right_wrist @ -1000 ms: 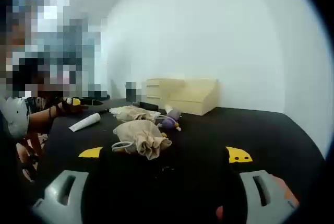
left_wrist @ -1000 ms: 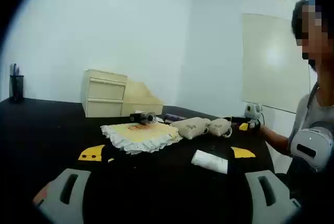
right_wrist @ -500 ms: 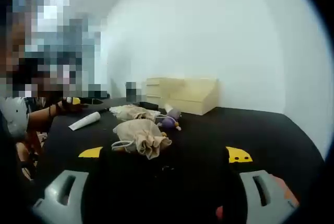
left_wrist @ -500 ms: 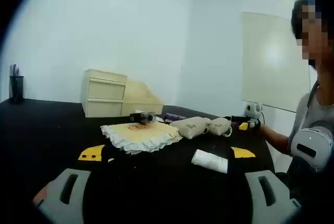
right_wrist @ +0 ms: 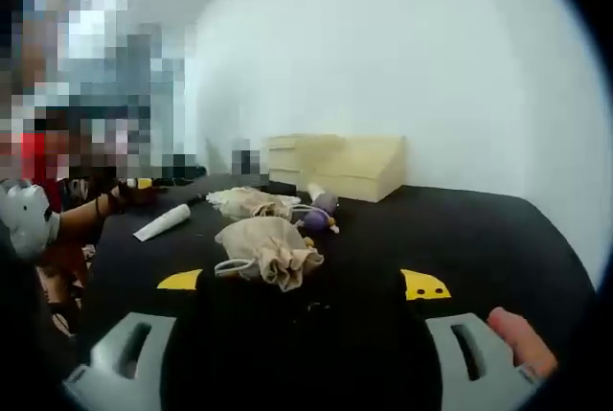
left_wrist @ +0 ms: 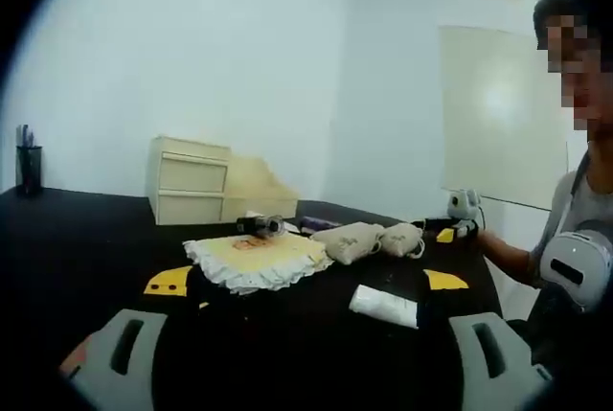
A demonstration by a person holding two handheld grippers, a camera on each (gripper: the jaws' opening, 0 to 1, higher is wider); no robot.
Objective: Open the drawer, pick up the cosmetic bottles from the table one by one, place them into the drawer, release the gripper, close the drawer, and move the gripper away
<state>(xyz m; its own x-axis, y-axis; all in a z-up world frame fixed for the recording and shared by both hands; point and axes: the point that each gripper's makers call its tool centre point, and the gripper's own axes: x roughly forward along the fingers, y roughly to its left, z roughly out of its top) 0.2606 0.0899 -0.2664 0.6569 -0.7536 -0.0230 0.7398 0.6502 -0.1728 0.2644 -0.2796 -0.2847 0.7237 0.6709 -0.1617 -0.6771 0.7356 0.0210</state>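
Small cream drawer unit with two closed drawer fronts, standing at the far edge of the black surface, far ahead of the left gripper and a little left of the midline between its fingers. In the right gripper view the same unit far ahead, almost straight between the fingers of the right gripper.

White tube lying flat, near and just inside the right finger of the left gripper. Dark bottle lying on its side at the far edge of a frilled yellow cloth, ahead between the fingers. Purple bottle lying beyond a beige drawstring pouch, ahead between the right gripper's fingers.

Both pairs of fingers spread wide, holding nothing, low over the surface. Yellow markers on the surface just ahead of each finger.
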